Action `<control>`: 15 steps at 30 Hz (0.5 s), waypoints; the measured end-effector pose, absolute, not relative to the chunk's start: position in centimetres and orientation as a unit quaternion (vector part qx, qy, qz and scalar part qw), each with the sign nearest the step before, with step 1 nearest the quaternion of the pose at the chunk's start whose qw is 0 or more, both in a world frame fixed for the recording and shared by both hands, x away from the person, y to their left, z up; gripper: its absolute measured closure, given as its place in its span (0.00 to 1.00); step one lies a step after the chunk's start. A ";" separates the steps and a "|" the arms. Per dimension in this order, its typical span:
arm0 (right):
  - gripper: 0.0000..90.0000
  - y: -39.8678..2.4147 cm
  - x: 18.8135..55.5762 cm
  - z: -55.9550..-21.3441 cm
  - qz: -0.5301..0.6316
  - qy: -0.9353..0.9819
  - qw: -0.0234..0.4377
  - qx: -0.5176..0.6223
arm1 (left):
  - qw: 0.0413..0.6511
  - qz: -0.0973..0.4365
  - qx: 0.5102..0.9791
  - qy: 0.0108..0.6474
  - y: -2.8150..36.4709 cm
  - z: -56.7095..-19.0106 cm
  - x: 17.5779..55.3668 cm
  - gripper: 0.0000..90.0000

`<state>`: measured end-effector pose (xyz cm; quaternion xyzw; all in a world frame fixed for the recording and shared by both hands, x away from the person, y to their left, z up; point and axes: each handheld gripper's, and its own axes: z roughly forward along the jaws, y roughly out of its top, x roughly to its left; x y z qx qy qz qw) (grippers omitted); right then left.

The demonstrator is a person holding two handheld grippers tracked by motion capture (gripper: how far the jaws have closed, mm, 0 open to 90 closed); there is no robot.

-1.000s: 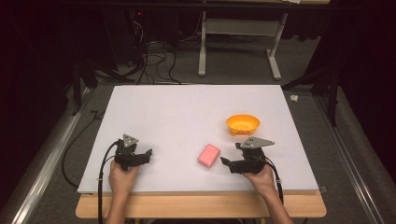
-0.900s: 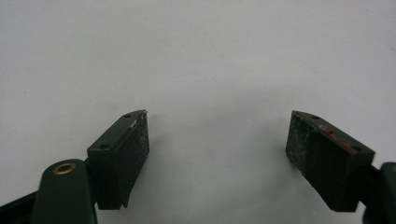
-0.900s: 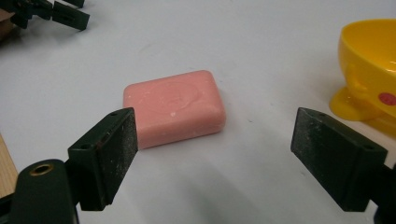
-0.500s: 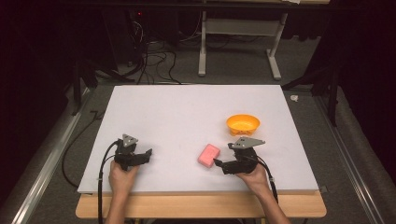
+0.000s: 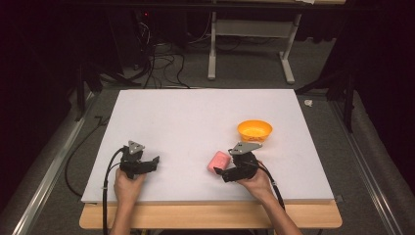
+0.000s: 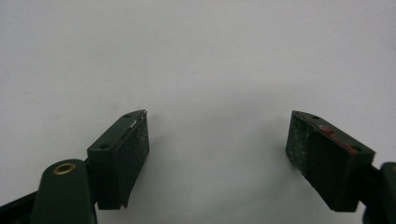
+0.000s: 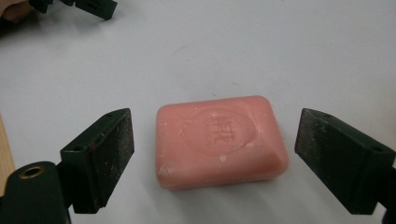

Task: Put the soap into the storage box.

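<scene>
1. Item — pink soap bar (image 7: 219, 140), rectangular with rounded corners and an embossed oval stamp on its top face. It lies flat on the white desk (image 5: 195, 117), near the front edge, with an orange bowl (image 5: 254, 130) a little beyond it.
2. Handling, by judgement: solid and stiff, light to moderate in weight, with a waxy skin that could slip under a weak pinch. The corners may chip or dent if squeezed hard.
3. Best hold, by judgement: across the two short ends, low on the flat side walls and clear of the bevelled top edge.
4. Right gripper (image 7: 215, 154) — jaws spread wide, one on either side of the bar, touching neither end.
5. Left gripper (image 6: 217, 154) — jaws spread, nothing between them, over bare desk well apart from the bar.
</scene>
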<state>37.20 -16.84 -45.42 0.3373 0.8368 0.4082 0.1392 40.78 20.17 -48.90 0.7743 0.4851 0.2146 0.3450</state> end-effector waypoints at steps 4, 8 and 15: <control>0.14 -16.5 37.4 -45.7 0.406 0.839 0.138 0.335 | 0.345 0.215 0.774 0.485 20.2 -48.9 40.8 0.24; 0.14 -16.3 37.8 -46.0 0.403 0.842 0.138 0.332 | 0.345 0.216 0.774 0.485 20.2 -48.9 40.8 0.24; 0.13 -16.1 38.3 -46.4 0.399 0.844 0.142 0.329 | 0.344 0.218 0.775 0.484 20.1 -48.9 40.7 0.24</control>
